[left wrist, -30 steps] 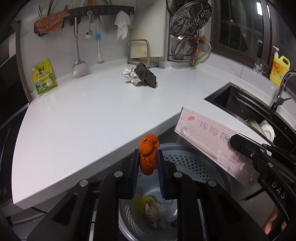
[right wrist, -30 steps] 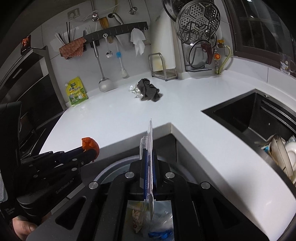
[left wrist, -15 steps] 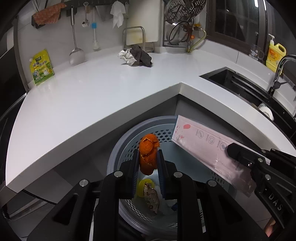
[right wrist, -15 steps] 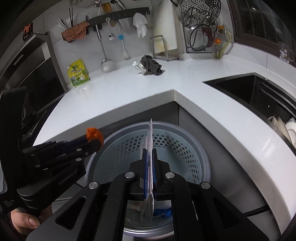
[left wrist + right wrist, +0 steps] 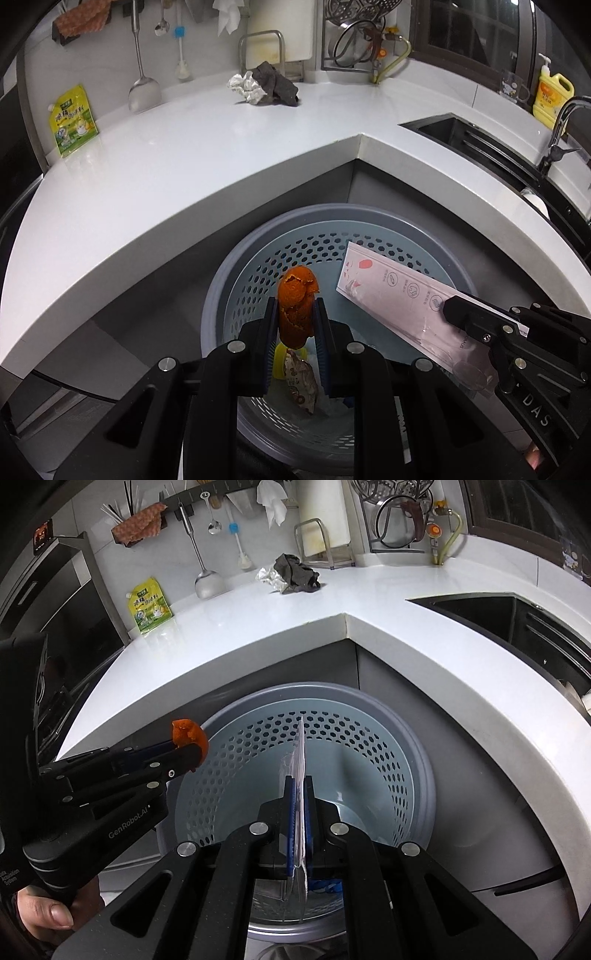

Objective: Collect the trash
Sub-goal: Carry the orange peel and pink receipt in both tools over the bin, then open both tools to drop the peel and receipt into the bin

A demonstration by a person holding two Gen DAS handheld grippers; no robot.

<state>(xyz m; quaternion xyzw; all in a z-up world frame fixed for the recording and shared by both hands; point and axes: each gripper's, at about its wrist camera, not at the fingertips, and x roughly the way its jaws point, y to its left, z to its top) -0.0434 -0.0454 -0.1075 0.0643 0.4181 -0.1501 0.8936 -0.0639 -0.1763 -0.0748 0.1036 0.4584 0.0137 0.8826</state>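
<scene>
Orange peel (image 5: 296, 308), crinkled, clamped in left gripper (image 5: 295, 325) over perforated round plastic bin (image 5: 369, 225). Flat glossy pink-white wrapper (image 5: 399, 295) pinched edge-on in right gripper (image 5: 298, 805). Smooth white corner countertop (image 5: 184, 166); crumpled paper (image 5: 245, 86), dark rag (image 5: 277, 86) near wall.

Orange peel (image 5: 295, 306), pale pink wrapper (image 5: 399, 295), perforated grey-blue bin (image 5: 258, 258), white counter (image 5: 184, 166).

Orange peel (image 5: 296, 308) and flat wrapper (image 5: 397, 295) above perforated bin (image 5: 258, 258)
</scene>
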